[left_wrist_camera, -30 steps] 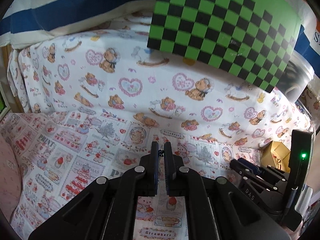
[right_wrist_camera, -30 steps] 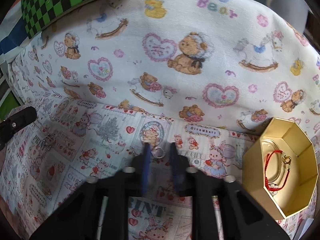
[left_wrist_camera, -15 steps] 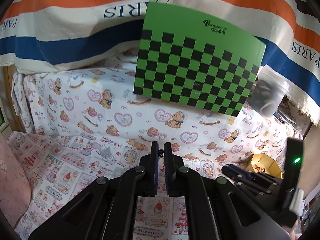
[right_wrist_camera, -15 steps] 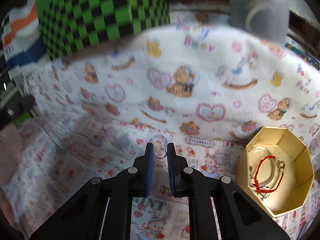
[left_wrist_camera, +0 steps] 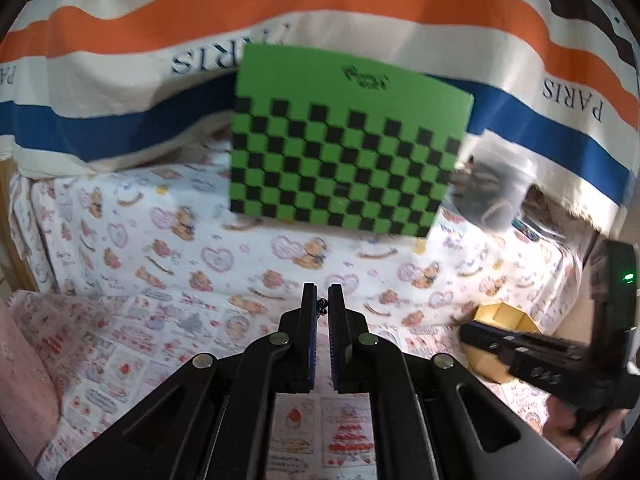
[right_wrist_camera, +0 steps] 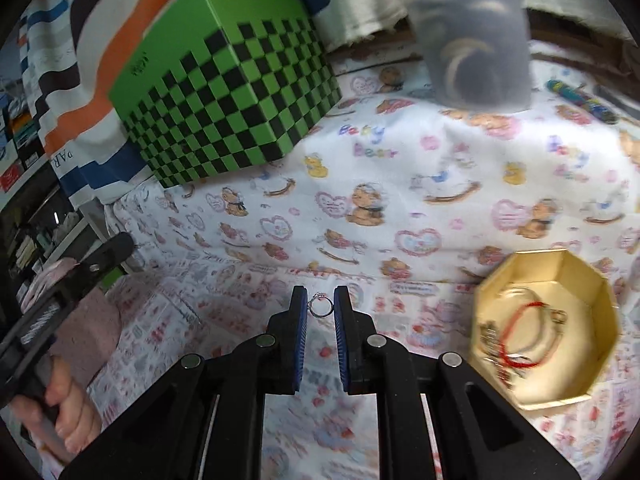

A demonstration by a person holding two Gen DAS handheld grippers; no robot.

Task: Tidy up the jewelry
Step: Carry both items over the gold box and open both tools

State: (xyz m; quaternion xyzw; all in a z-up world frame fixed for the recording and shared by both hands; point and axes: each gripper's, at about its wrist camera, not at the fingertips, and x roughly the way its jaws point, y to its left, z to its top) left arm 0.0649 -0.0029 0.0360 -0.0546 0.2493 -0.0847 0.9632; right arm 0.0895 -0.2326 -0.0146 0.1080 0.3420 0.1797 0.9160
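My right gripper [right_wrist_camera: 320,300] is shut on a small silver ring [right_wrist_camera: 320,307], held well above the patterned cloth. An open gold octagonal box [right_wrist_camera: 576,268] sits to its right and holds a red cord bracelet [right_wrist_camera: 520,338] and other jewelry. My left gripper [left_wrist_camera: 321,300] is shut on a small dark chain [left_wrist_camera: 321,305], also raised above the cloth. The gold box also shows in the left wrist view [left_wrist_camera: 500,314], at the right behind the right gripper's body [left_wrist_camera: 540,356].
A green and black checkered box [left_wrist_camera: 344,160] stands at the back on the bear-print cloth [left_wrist_camera: 160,240]. A translucent plastic tub [right_wrist_camera: 472,48] stands right of it. A striped PARIS cloth [left_wrist_camera: 320,12] hangs behind. A pink cushion [left_wrist_camera: 20,380] lies at left.
Both grippers have risen and tilted upward, away from the cloth, each still holding its piece. The checkered box and striped cloth have come into fuller view.
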